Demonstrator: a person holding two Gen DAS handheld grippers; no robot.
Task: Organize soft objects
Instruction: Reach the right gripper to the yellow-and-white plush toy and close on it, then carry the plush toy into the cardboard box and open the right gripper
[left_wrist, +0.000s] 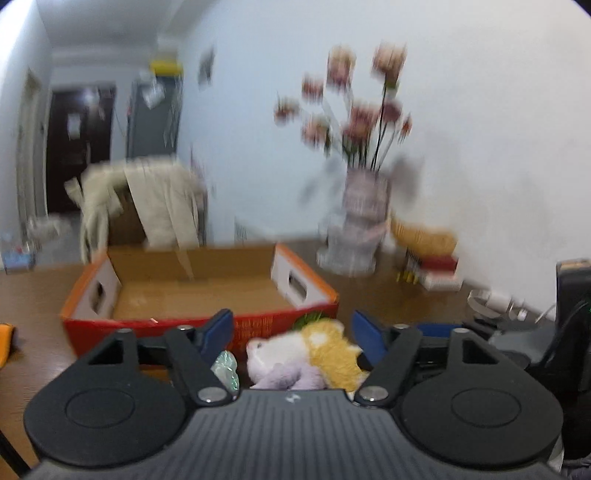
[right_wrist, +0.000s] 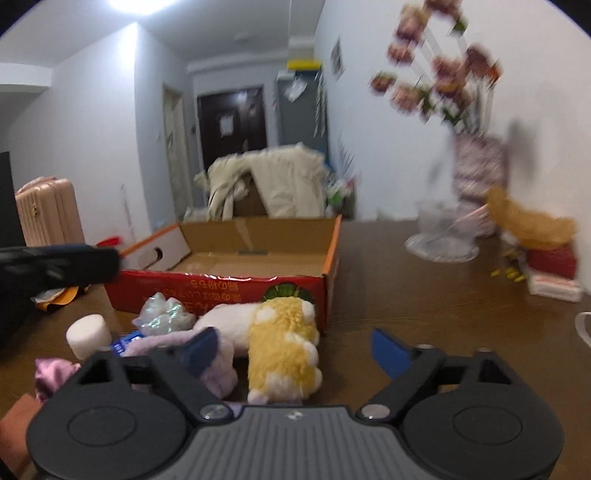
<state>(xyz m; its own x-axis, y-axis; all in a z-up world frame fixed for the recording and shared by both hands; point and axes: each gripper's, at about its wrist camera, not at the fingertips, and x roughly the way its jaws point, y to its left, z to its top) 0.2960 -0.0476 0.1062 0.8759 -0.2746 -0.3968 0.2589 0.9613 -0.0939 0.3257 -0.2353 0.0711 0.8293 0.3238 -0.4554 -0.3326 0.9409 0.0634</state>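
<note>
A white, yellow and lilac plush toy (left_wrist: 306, 354) lies on the brown table in front of an open red cardboard box (left_wrist: 192, 291). My left gripper (left_wrist: 291, 334) is open, its blue fingers either side of the plush, just above it. In the right wrist view the same plush (right_wrist: 280, 339) lies before the box (right_wrist: 251, 258). My right gripper (right_wrist: 293, 349) is open and empty, hovering over the plush. A shiny iridescent soft lump (right_wrist: 164, 314), a white foam cylinder (right_wrist: 88, 334) and a pink satin piece (right_wrist: 51, 373) lie to the left.
A vase of pink flowers (left_wrist: 362, 206) stands by the wall at the back right on a clear dish. A yellow cloth on red and white boxes (left_wrist: 432, 258) sits beside it. The other gripper's black body (right_wrist: 55, 262) shows at left. A chair draped with beige cloth (right_wrist: 266, 184) stands behind the box.
</note>
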